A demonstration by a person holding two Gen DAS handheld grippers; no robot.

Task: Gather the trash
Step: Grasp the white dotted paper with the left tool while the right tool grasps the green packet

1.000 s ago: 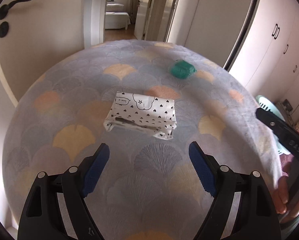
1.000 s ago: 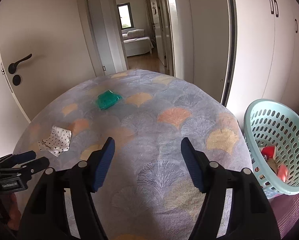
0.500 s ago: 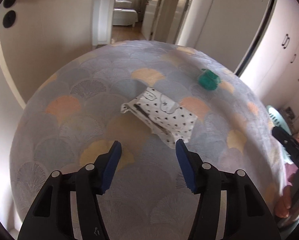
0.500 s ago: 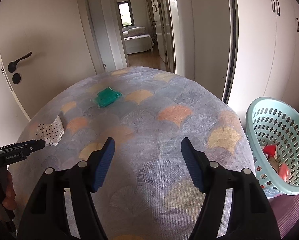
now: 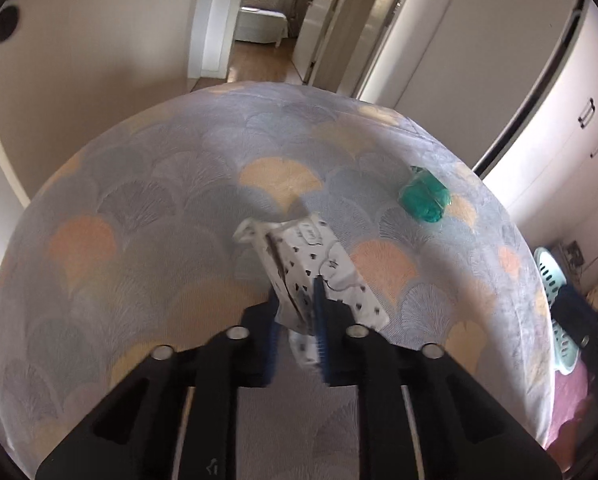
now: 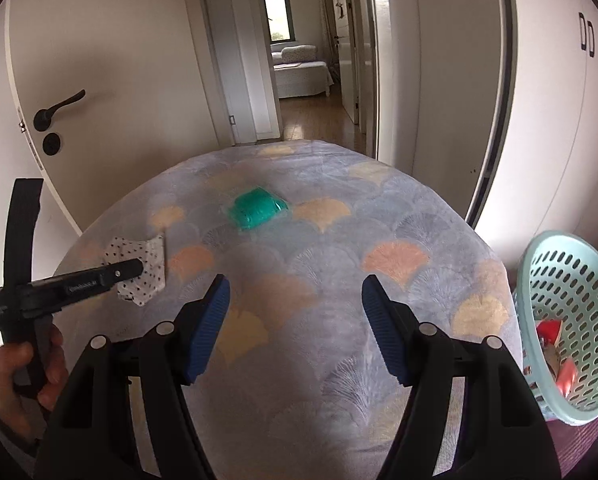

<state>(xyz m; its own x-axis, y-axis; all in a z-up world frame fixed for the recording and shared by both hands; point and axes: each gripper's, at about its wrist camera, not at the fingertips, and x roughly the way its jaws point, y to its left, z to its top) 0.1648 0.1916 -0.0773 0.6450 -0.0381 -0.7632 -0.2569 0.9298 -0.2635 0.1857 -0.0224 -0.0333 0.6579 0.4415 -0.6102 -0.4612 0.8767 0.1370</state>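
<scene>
A white wrapper with black hearts lies on the patterned bed cover. My left gripper is shut on its near end, blue pads pinching it. The wrapper also shows in the right wrist view, with the left gripper on it. A green crumpled packet lies farther right on the cover, and it shows in the right wrist view too. My right gripper is open and empty above the near part of the cover.
A pale green laundry basket with red items inside stands on the floor to the right of the bed; its edge shows in the left wrist view. A door with a black handle is at left. A hallway opens behind the bed.
My left gripper moved forward onto the heart-print wrapper and closed on it. The right gripper stayed open and nearly still.
</scene>
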